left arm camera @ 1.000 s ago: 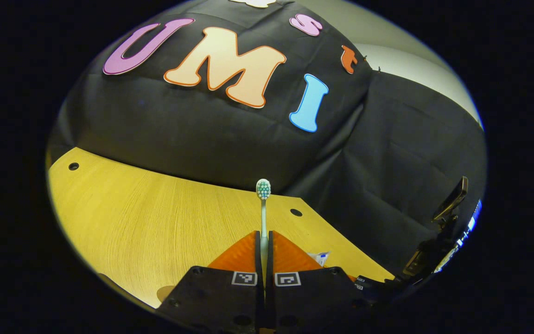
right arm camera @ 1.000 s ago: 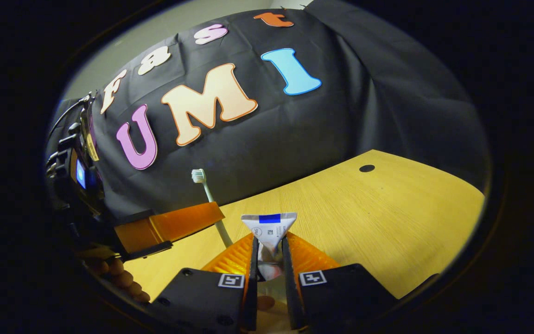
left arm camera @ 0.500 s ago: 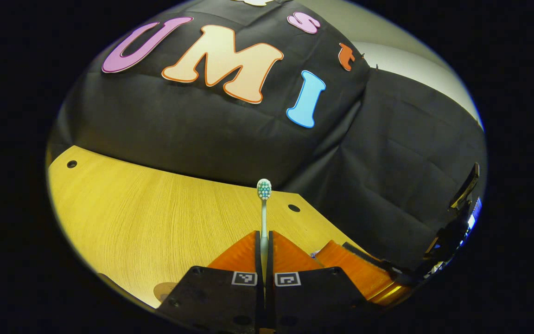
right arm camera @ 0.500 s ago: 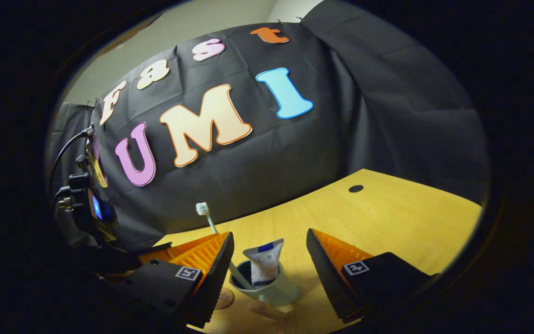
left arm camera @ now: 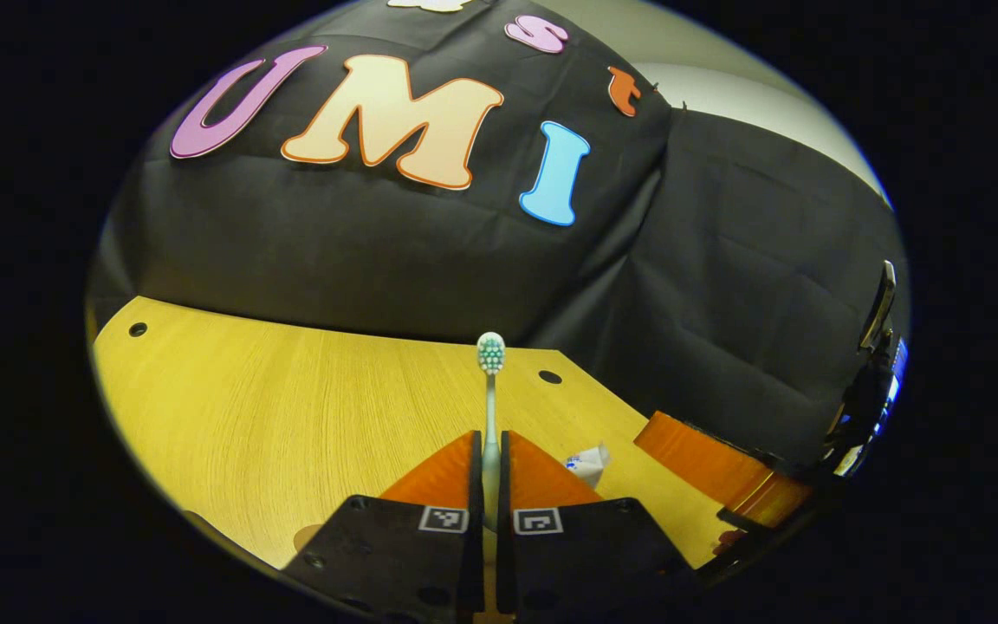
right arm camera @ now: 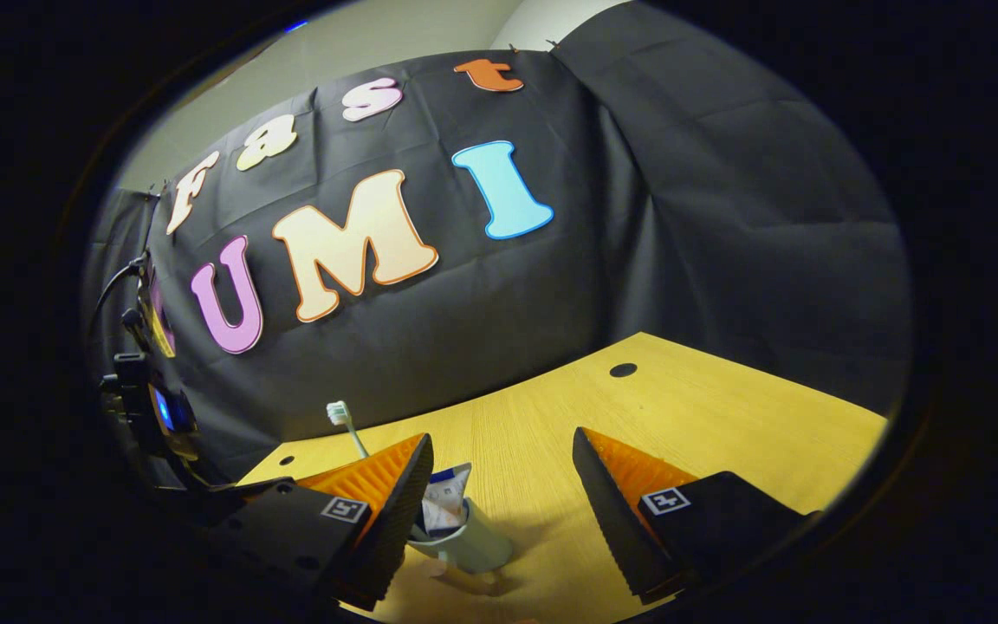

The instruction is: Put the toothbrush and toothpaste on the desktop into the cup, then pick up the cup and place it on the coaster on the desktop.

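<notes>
- The left gripper (left arm camera: pixel 489 472) was clamped on the toothbrush (left arm camera: pixel 490 394), both fingers pressed to its slim handle, the bristled head pointing up and away over the worktop (left arm camera: pixel 274 407).
- The right gripper (right arm camera: pixel 503 503) stood with its fingers spread wide and nothing between them — the toothpaste (right arm camera: pixel 445 507) sat upright in the cup (right arm camera: pixel 464 546), its crimped end poking above the rim.
- In the right gripper view the brush handle ran down toward the cup's mouth, but the gripper's own finger hid its lower end, so I could not tell whether the tip was inside.
- The step in hand seemed to be seating the brush in the cup. To do it well, I judged, the handle should go down beside the tube, not onto it, and be let go only once its tip rested on the cup's bottom or wall.
- A light cup might tip if the handle levered on the rim — so the release ought to be gentle, with the fingers drawn straight back afterwards.
- The cup was a pale, plain mug-like vessel standing on the wood-grain worktop, near the left gripper.
- The brush had a pale handle and a small oval head with white and greenish bristles.
- A round shape (left arm camera: pixel 308 537) at the worktop's near edge in the left gripper view might have been the coaster; I could not be sure.
</notes>
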